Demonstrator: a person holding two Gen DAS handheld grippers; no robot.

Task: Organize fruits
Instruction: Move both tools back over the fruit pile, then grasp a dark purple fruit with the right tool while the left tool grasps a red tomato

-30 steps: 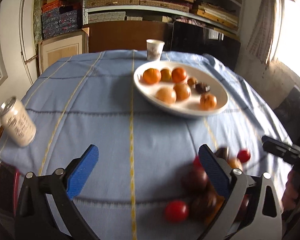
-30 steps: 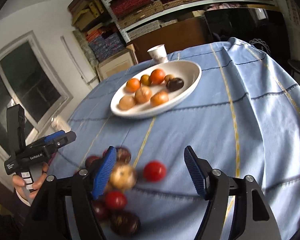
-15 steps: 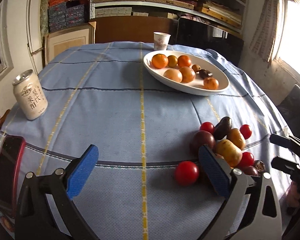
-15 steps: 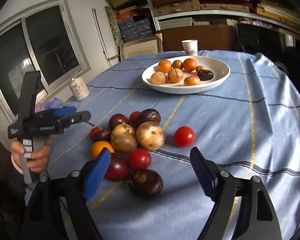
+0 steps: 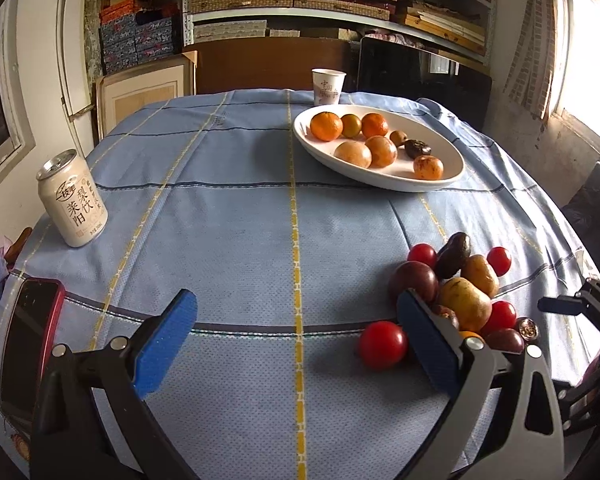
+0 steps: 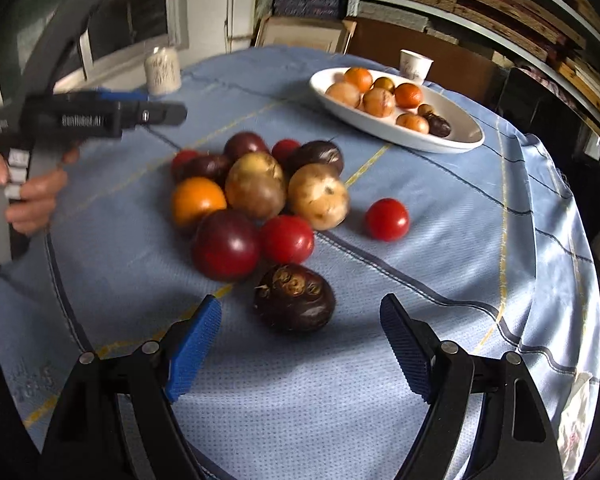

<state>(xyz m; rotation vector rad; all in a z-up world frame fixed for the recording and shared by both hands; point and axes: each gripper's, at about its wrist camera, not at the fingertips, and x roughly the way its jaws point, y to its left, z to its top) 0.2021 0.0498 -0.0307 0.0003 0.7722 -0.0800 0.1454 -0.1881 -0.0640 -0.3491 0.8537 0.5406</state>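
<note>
So there's a loose pile of fruit (image 6: 256, 188) on the blue-clothed table: yellowish-brown round ones, dark purple ones, small red tomatoes, one orange (image 6: 197, 201). A wrinkly dark purple fruit (image 6: 294, 303) sits just apart at the near side, a lone tomato (image 6: 387, 219) off to the right. The white oval plate (image 5: 440, 176) further back holds seven mostly orange fruits.
</note>
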